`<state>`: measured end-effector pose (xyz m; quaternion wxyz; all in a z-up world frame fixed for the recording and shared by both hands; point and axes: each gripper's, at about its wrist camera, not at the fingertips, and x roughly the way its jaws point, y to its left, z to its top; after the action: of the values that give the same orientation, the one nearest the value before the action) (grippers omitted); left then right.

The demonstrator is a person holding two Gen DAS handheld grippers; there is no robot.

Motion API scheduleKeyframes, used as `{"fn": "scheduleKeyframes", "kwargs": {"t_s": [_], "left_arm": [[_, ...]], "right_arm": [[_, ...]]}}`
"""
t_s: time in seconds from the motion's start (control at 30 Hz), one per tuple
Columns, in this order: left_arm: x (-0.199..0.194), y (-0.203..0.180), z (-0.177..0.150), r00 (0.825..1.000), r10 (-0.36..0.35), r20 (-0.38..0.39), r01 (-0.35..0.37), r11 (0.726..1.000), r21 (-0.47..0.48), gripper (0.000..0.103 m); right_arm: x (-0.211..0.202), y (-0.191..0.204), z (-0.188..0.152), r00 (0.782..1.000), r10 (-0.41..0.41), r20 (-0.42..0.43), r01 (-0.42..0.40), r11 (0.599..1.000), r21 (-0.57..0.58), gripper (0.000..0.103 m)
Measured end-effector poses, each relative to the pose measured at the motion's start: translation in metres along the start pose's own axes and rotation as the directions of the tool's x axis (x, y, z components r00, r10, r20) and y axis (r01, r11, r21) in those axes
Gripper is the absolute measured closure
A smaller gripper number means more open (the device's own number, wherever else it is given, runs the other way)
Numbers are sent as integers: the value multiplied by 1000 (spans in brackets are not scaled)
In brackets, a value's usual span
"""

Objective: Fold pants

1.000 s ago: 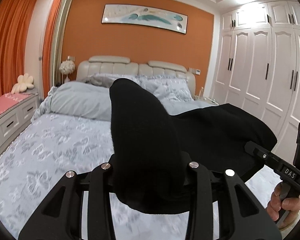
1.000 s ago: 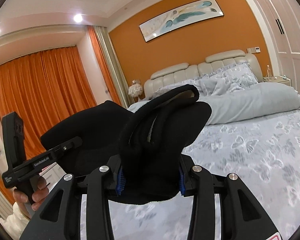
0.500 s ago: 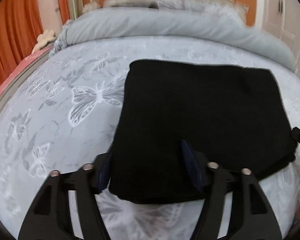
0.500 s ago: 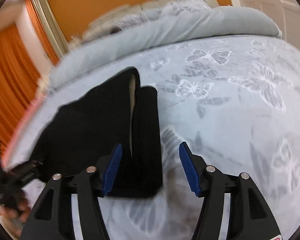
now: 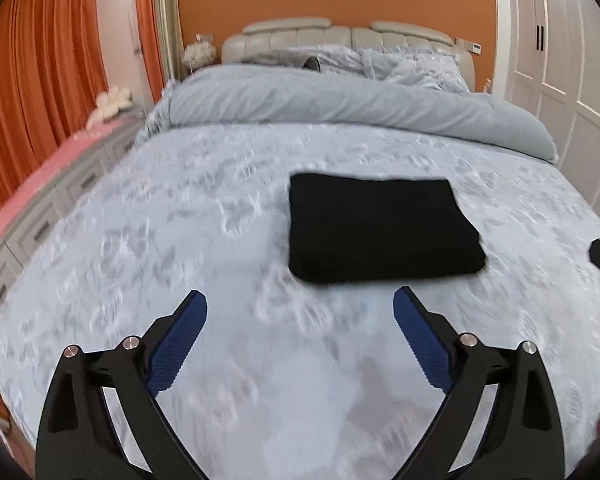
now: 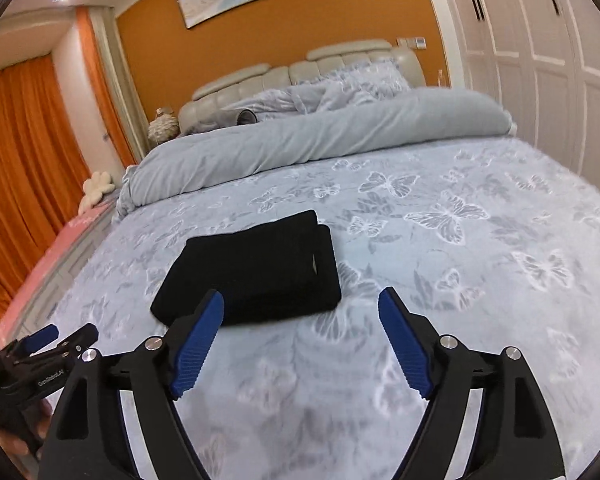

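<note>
Pants [image 5: 382,229] lie folded on the bed [image 5: 180,240], beyond both spread grippers.

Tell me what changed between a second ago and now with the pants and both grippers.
A second ago both grippers held the black pants up in the air. They have since come down to the bed and been let go, now lying folded flat. The left gripper and right gripper have just been opening, with nothing between the jaws, drawn back short of the pants. The bed, duvet and curtains are unchanged.
</note>
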<state>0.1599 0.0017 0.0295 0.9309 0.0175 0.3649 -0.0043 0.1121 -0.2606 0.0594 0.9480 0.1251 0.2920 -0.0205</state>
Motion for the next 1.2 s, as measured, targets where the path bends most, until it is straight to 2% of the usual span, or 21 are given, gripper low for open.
{"fn": "scheduleKeyframes", "kwargs": {"t_s": [0.13,0.27,0.4,0.47,0.77,1.2], "left_arm": [[-18,-5,-36,998,-31,-49,31,1000,-4,11],[-13,-10,-67,995,-55,-80,55,998,1,11],[0,-8,-86,996,-17,-86,16,1000,-12,11],[5,-7,-90,995,-6,-100,6,1000,0,11],[0,-11,-98,999,33,-30,-31,998,61,11],[-9,-14,-100,1000,21,-19,-19,998,67,11]], "right_arm": [[-29,15,-39,999,-36,16,37,998,-44,25],[-28,15,-67,998,-51,-32,49,997,-58,25],[-18,16,-86,991,-123,-51,116,985,-131,25],[-17,11,-90,989,-135,-55,127,983,-129,25],[-7,-6,-96,986,-114,-123,105,991,-79,25],[-9,3,-100,986,-118,-115,105,988,-110,25]]}}
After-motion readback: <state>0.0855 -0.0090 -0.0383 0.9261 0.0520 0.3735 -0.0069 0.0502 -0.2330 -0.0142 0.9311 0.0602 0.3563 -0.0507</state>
